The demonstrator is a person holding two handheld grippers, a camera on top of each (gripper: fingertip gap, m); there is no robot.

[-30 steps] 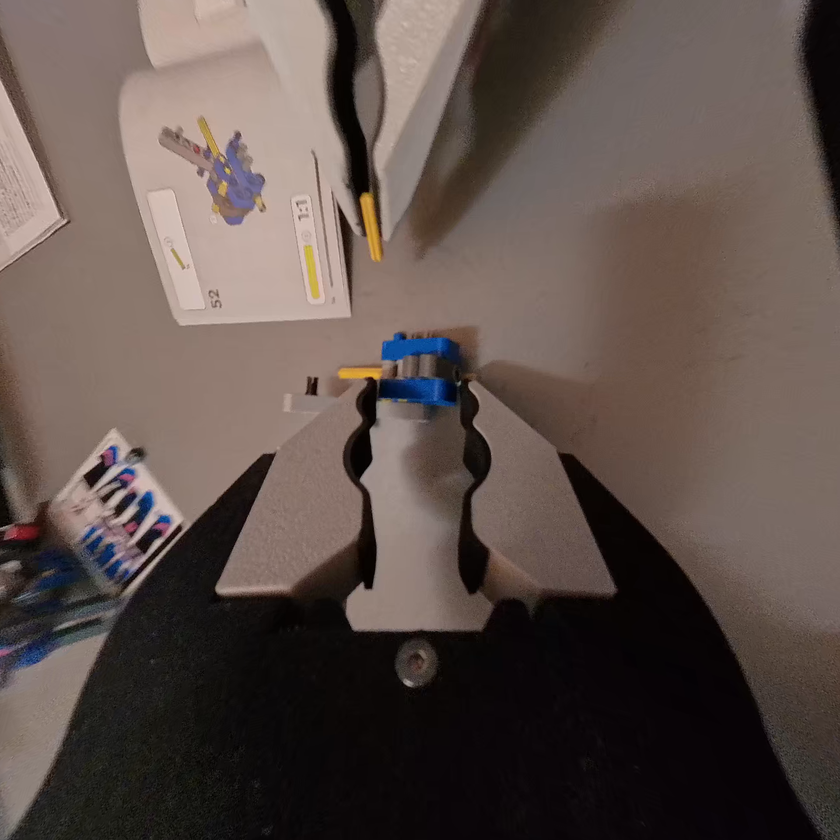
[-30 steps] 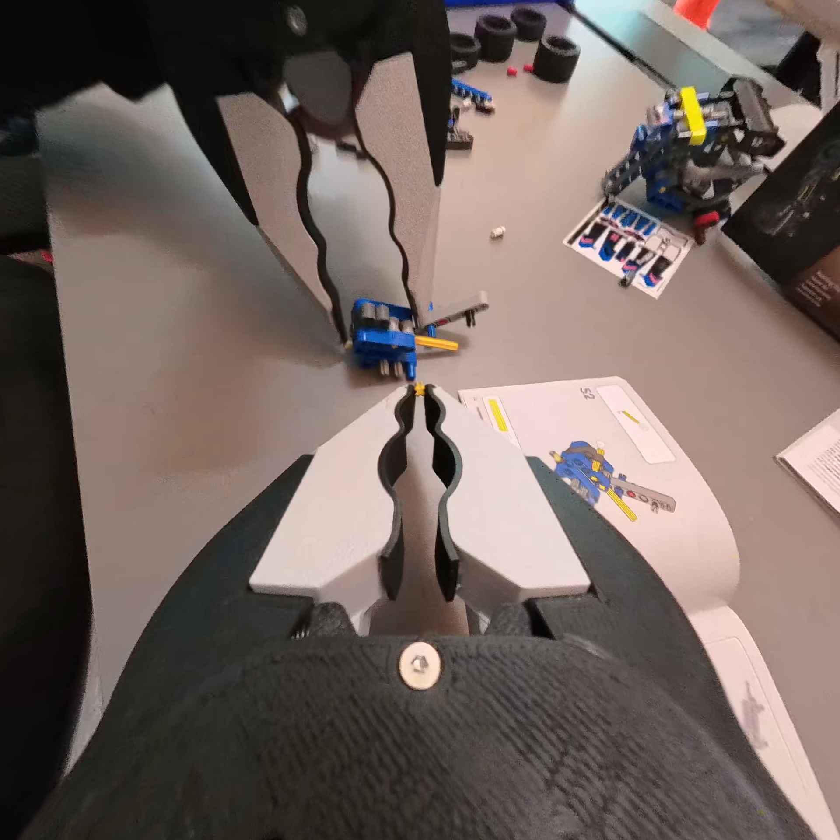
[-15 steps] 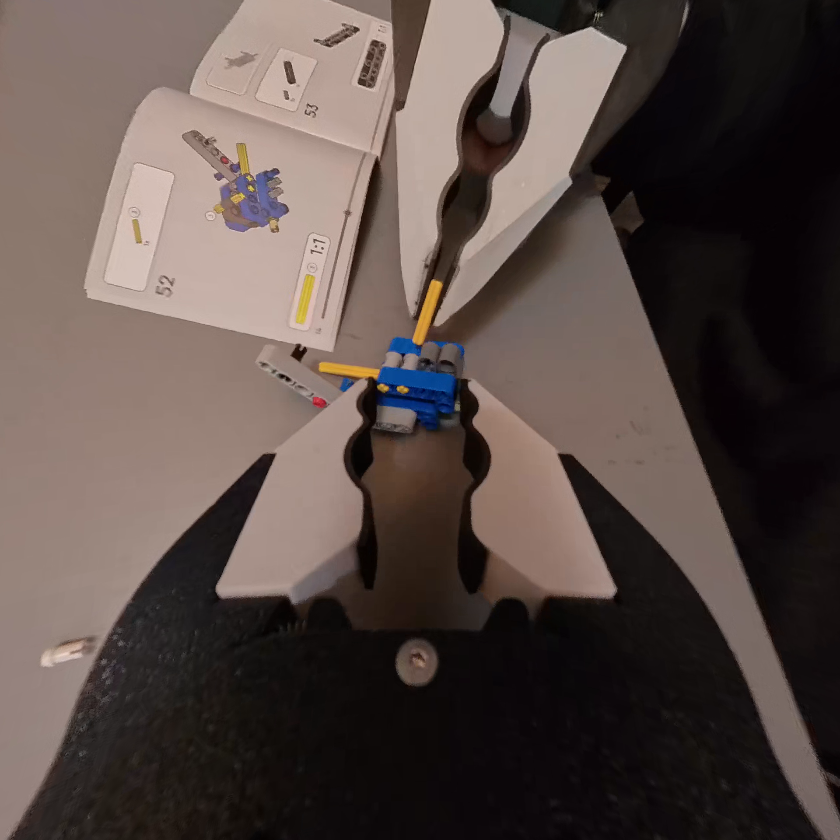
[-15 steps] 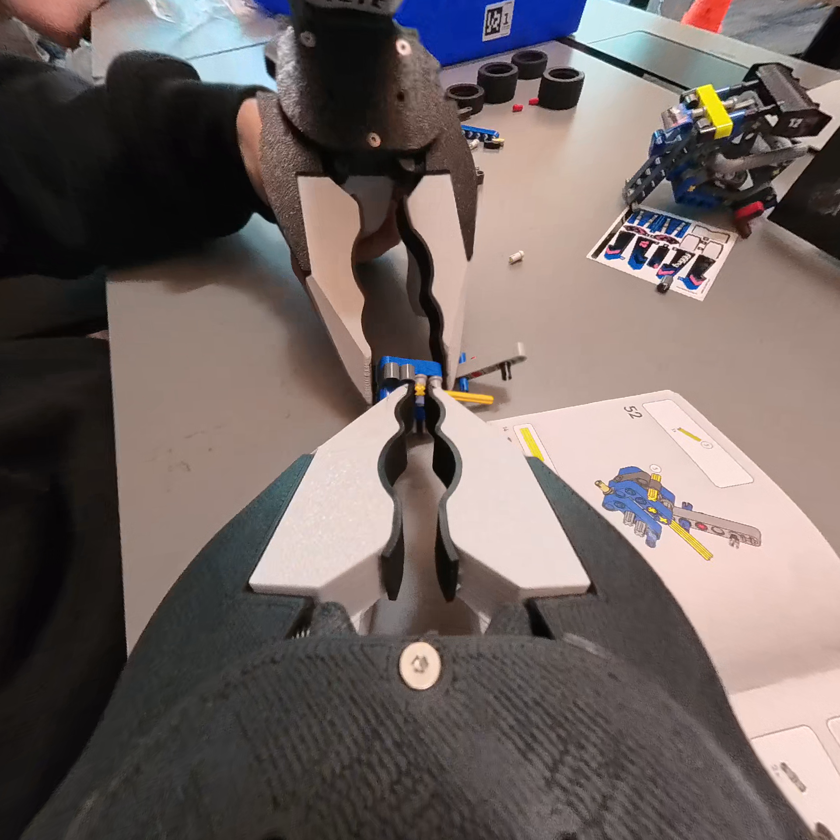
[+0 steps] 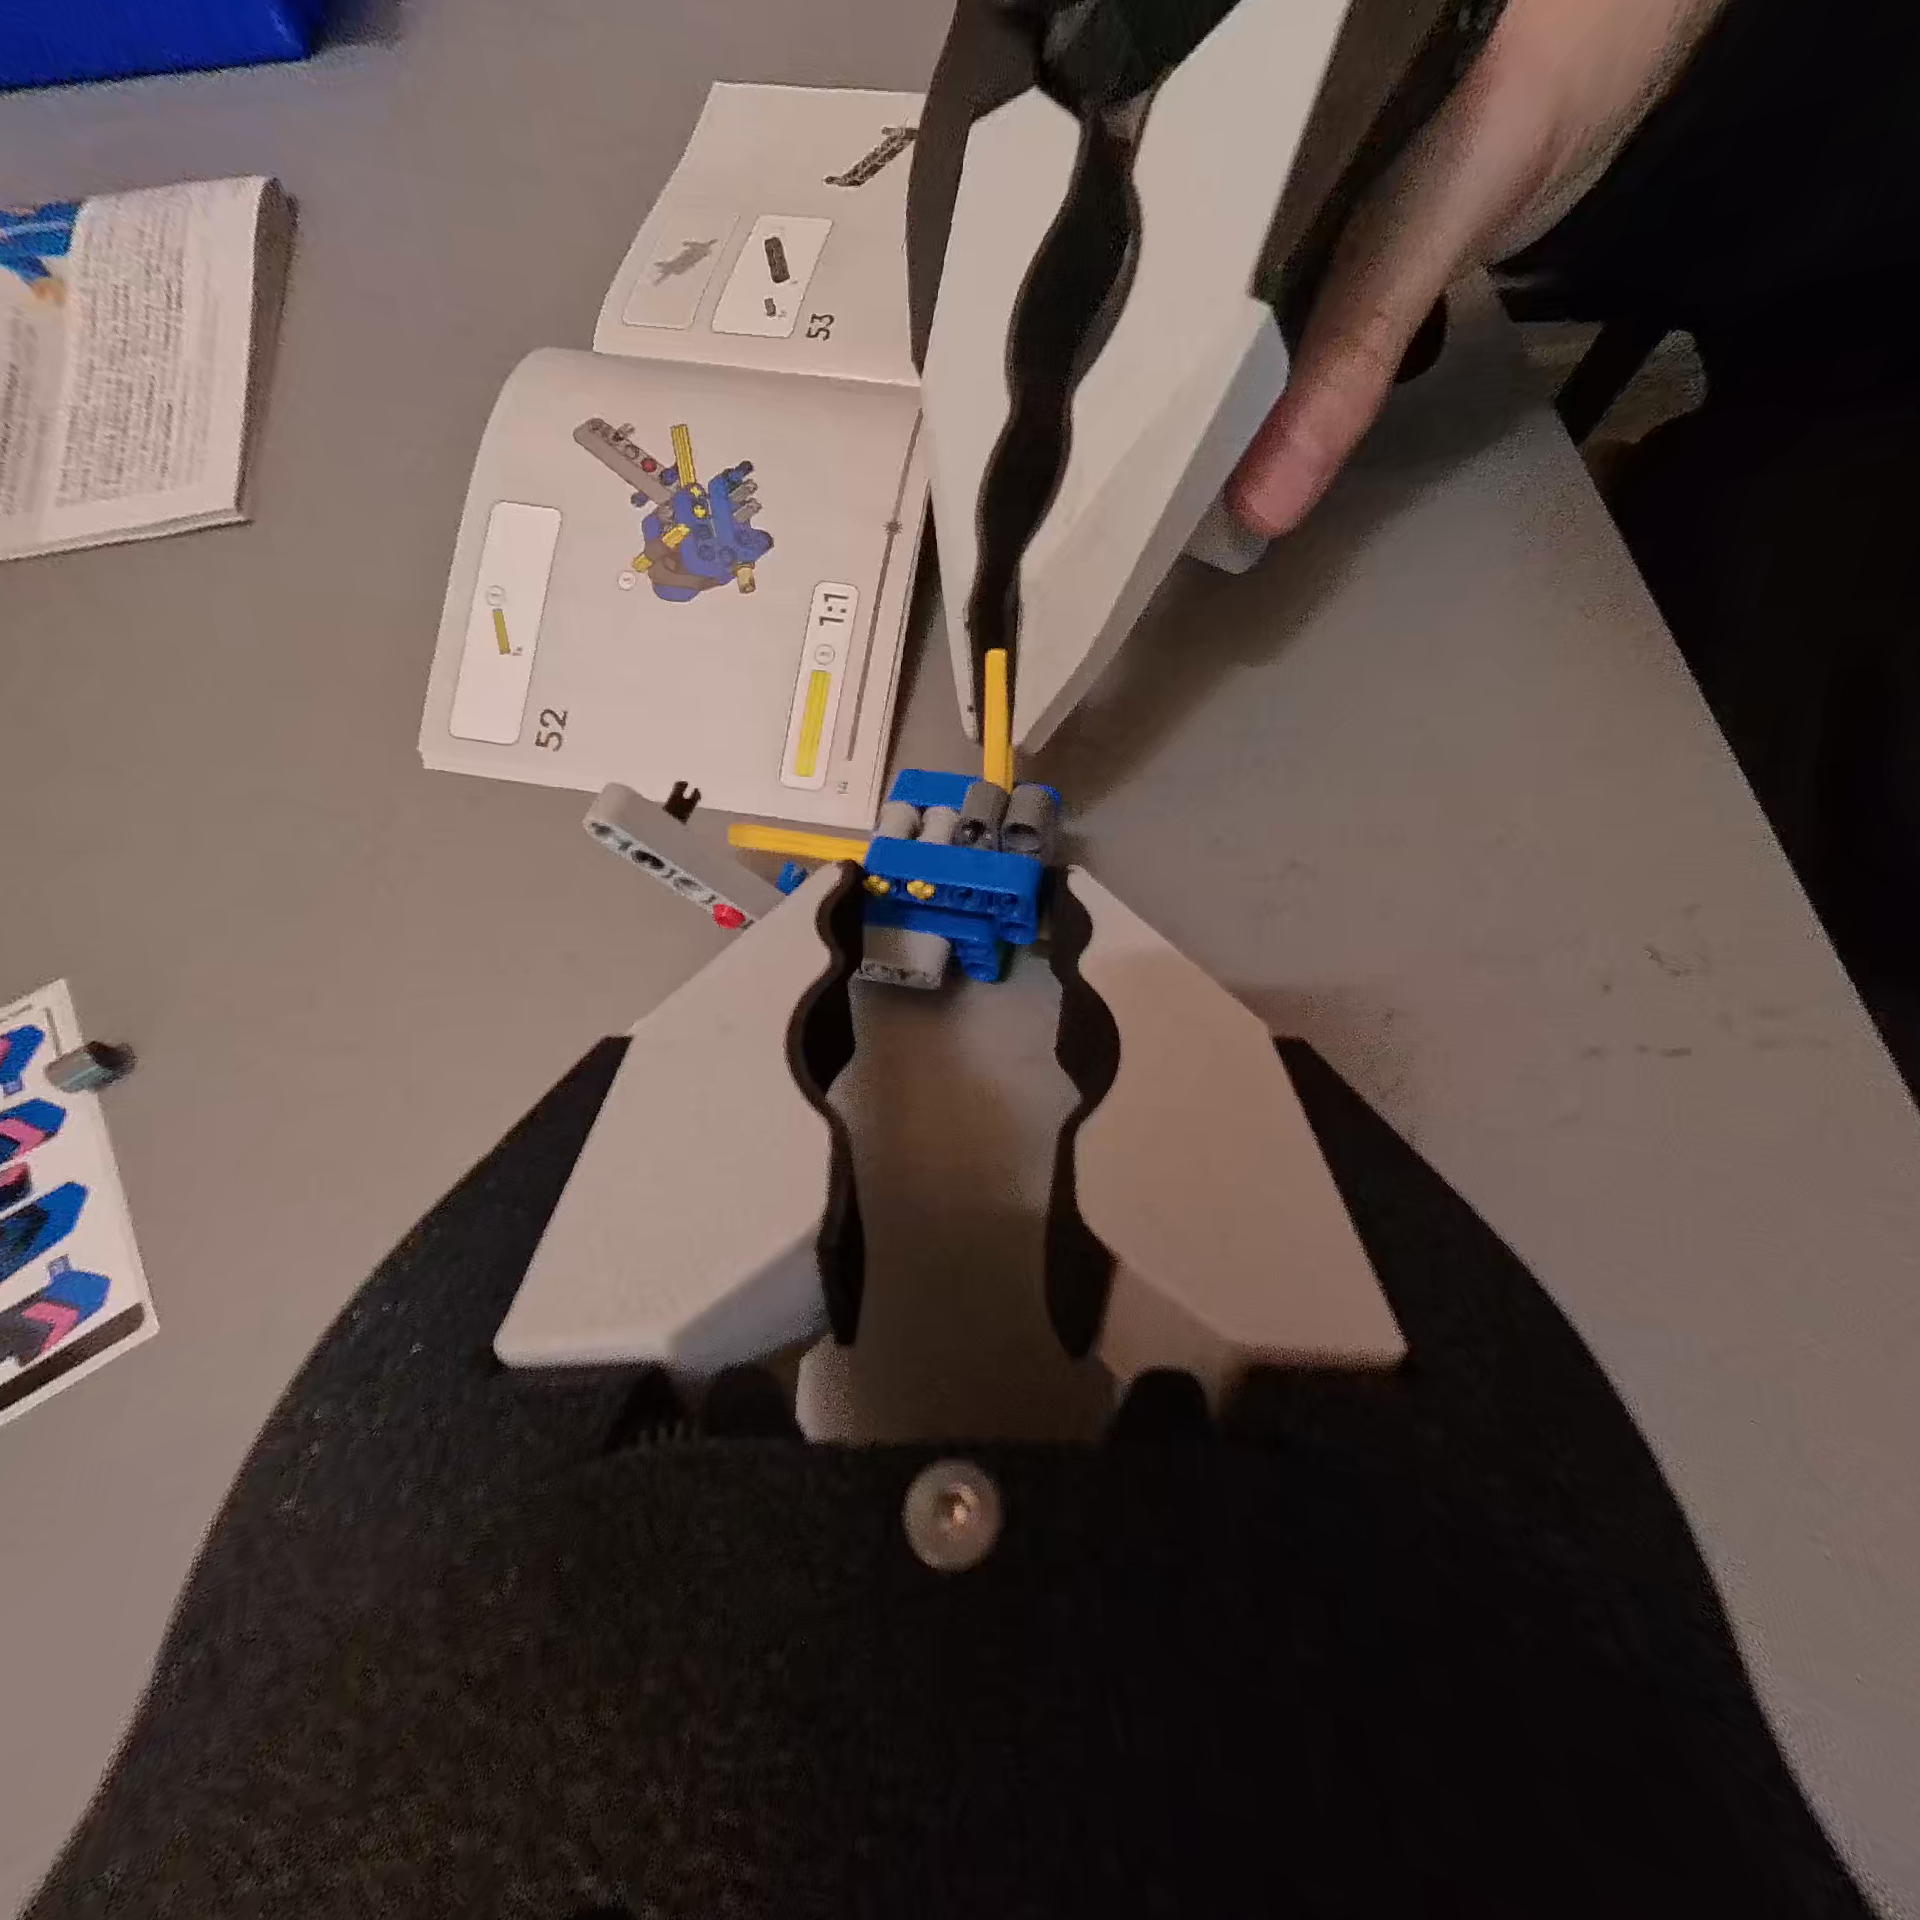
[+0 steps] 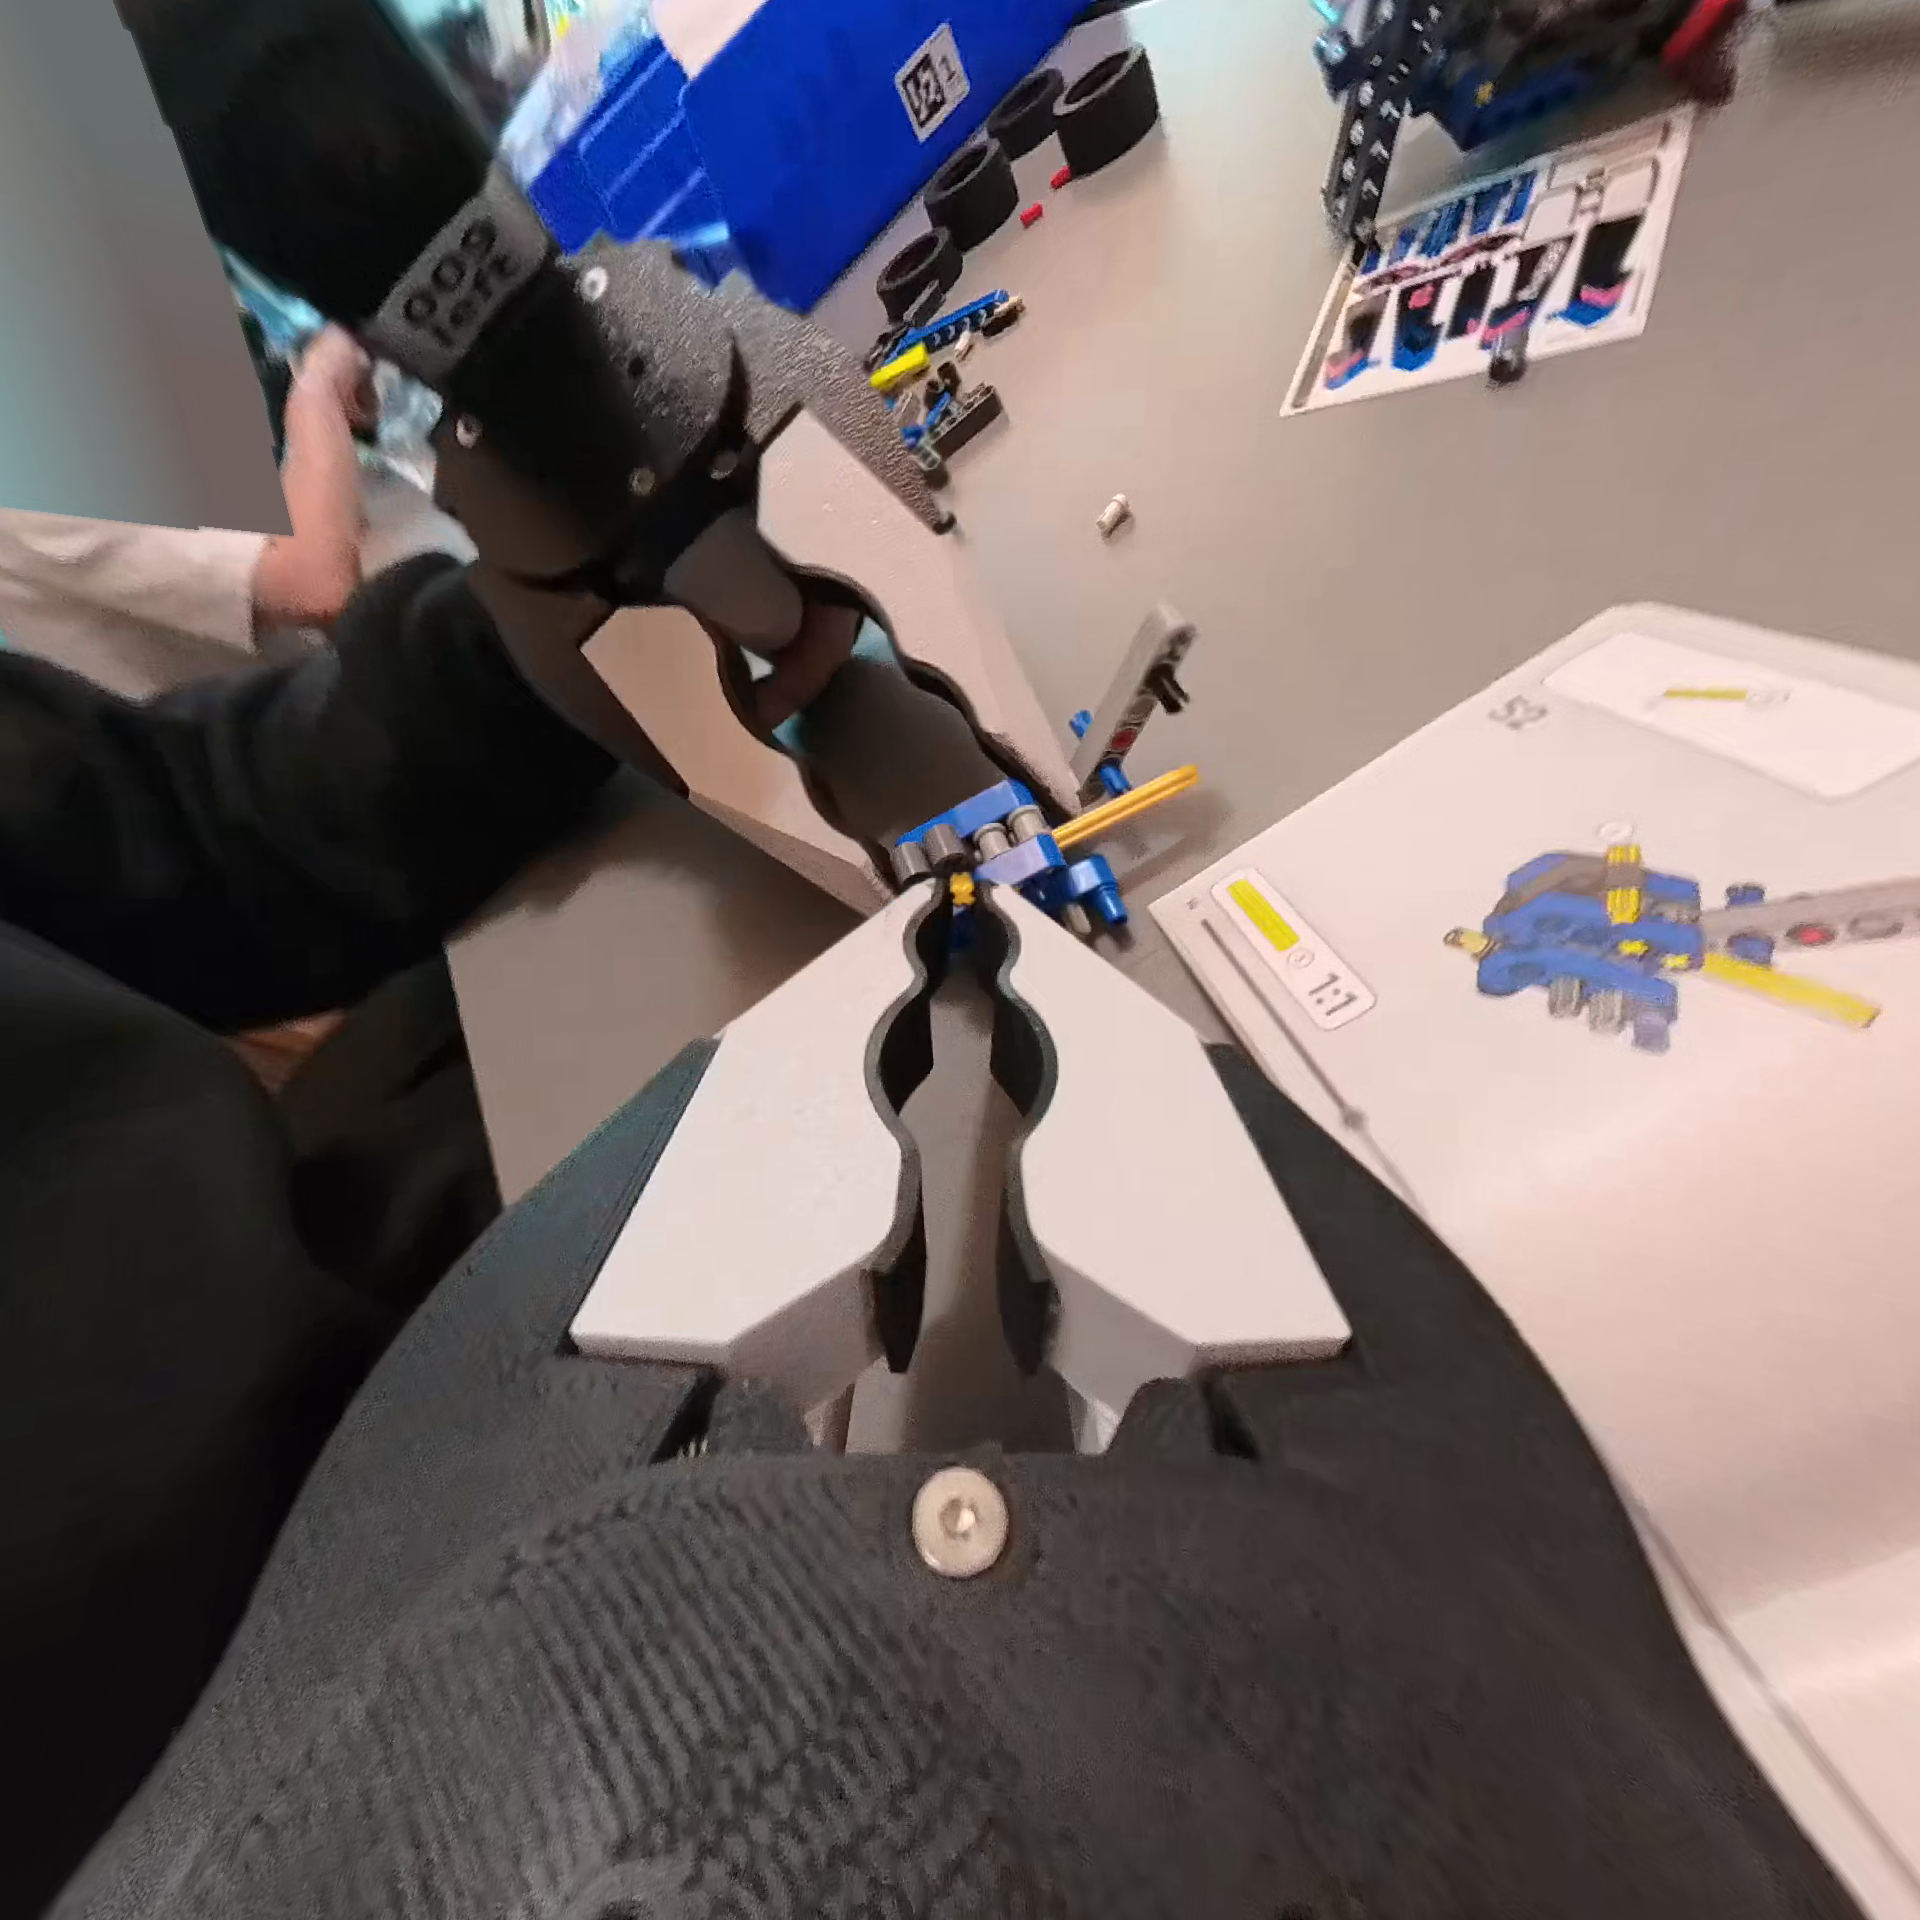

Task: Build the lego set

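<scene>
Blue lego sub-assembly (image 5: 954, 883), one piece, sits on the grey table (image 5: 1351, 935) near its edge, pinched between the two tips of the left gripper (image 5: 951, 914), jaws part-spread to the block's width. Assembly shows four grey round connectors in a row on top in the left wrist view, two small yellow cross ends on its blue face, one grey beam (image 5: 665, 857) trailing off the side with one red pin. Two yellow axles: first yellow axle (image 5: 795, 842) already sticks out sideways; second yellow axle (image 5: 997, 717) is nipped in the nearly closed right gripper (image 5: 995, 727), its far end touching the top of the block between the grey connectors. In the right wrist view only the cross-shaped end of that axle (image 6: 963, 888) shows at the right gripper (image 6: 961, 894) tips. One bare hand (image 5: 1382, 312) holds the right gripper.

One open instruction booklet (image 5: 665, 561) just beside the block, two pages visible. One second booklet (image 5: 125, 364) further off. One sticker sheet (image 6: 1486, 249), one small grey piece (image 5: 94, 1065) at its edge. Right wrist view, far end of table: one blue bin (image 6: 831, 135), four black tyres (image 6: 977, 192), one part-built blue model (image 6: 1507, 62), a small heap of loose parts (image 6: 935, 364), one stray white pin (image 6: 1114, 514). Count of loose parts cannot be told, blurred.
</scene>
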